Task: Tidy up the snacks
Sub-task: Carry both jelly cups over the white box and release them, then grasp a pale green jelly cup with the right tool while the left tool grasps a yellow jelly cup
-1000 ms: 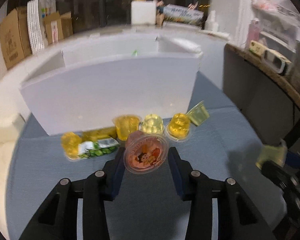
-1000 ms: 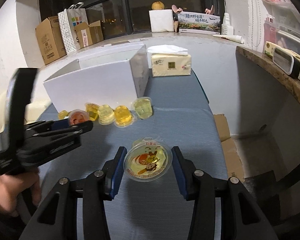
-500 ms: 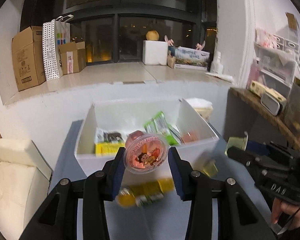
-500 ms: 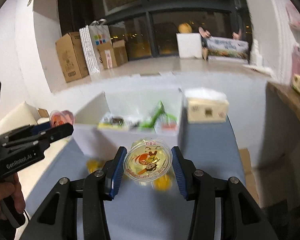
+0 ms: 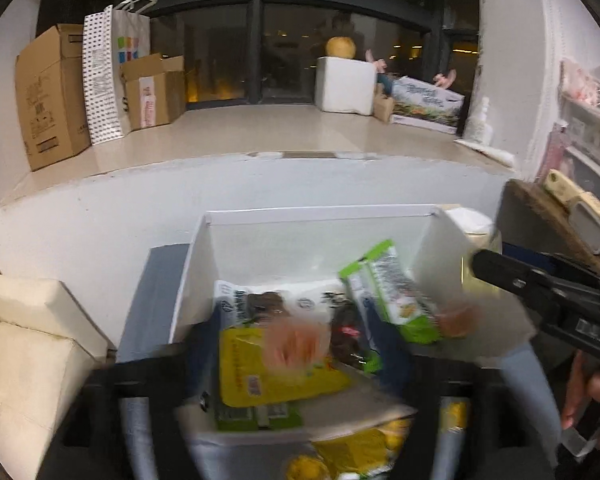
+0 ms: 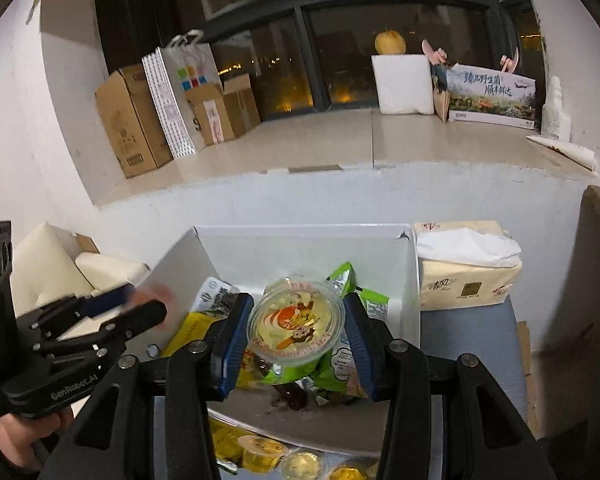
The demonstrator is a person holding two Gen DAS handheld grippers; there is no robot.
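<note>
As both tools (image 5: 296,364) (image 6: 296,340) spring apart over the open white cardboard box (image 6: 300,230), the pink-lidded (image 5: 290,346) and yellow-lidded jelly cups (image 6: 296,322) drop in, leaving both tools open and empty-handed.

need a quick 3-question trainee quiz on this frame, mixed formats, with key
1. Multiple choice: what sits between the fingers of the right gripper? A) yellow jelly cup B) soda can C) spoon
2. True or false: the white box is empty.
3. Short answer: in the right wrist view, what stands just right of the box?
Key: 1. A; the jaws have just been opening, with the cup between them, above the box. 2. False: snack packets lie in it. 3. The tissue pack.
</note>
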